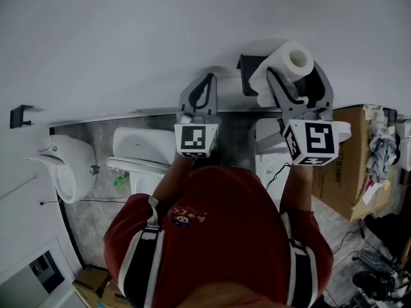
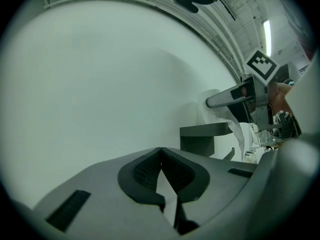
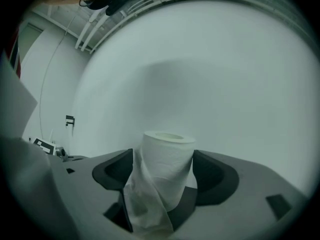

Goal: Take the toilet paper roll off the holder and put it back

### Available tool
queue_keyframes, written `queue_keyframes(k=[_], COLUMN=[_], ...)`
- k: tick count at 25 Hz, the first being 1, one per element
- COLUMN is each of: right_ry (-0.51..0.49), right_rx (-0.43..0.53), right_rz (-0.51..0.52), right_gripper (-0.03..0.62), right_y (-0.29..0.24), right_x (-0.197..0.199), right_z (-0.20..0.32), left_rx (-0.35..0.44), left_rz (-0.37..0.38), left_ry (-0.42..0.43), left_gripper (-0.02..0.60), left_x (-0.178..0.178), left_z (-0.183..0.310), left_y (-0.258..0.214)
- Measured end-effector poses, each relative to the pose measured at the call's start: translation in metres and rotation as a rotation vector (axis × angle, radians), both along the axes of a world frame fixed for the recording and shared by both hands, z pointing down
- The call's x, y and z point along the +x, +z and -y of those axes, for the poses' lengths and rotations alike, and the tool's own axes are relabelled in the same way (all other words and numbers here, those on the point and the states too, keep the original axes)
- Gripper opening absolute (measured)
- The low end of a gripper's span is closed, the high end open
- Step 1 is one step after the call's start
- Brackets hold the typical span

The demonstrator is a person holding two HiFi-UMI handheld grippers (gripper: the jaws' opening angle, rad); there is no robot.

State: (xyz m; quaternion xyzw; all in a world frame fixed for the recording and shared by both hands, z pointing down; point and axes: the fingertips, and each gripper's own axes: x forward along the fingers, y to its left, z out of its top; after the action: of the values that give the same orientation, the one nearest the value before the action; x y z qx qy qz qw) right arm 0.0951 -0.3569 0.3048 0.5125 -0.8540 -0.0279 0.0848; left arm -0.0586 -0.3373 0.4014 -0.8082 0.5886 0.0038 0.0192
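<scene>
By wall holder (image 1: 248,68), right gripper (image 1: 297,82) spread around toilet paper roll (image 1: 292,59), seemingly unpinched; left gripper (image 2: 161,154) clenched, empty. Likely grasp step: squeeze, lift clear.

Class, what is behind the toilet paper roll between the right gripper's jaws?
Behind the toilet paper roll, a black holder sits on the white wall. Only its left end shows; the roll and right gripper cover the rest.

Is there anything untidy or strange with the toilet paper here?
Yes. A loose sheet hangs crumpled down the front of the toilet paper roll instead of being wound flat. The roll stands upright between the wide jaws of the right tool. Nothing else stands out.
</scene>
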Motion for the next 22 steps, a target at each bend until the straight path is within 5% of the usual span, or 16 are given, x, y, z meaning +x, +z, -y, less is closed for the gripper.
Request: queue_keyframes(k=[4,22], right_ry=[0.027,0.017], right_rx=[0.007,0.060], right_rz=[0.000,0.028], right_gripper=[0.337,0.325], right_y=[0.000,-0.010], right_x=[0.002,0.001], right_z=[0.002,-0.004], left_rx=[-0.005,0.005], left_rz=[0.002,0.004], left_ry=[-0.002,0.000], left_gripper=[0.018,0.018], left_x=[-0.003,-0.004], left_z=[0.000,-0.002], left_y=[0.002,-0.004])
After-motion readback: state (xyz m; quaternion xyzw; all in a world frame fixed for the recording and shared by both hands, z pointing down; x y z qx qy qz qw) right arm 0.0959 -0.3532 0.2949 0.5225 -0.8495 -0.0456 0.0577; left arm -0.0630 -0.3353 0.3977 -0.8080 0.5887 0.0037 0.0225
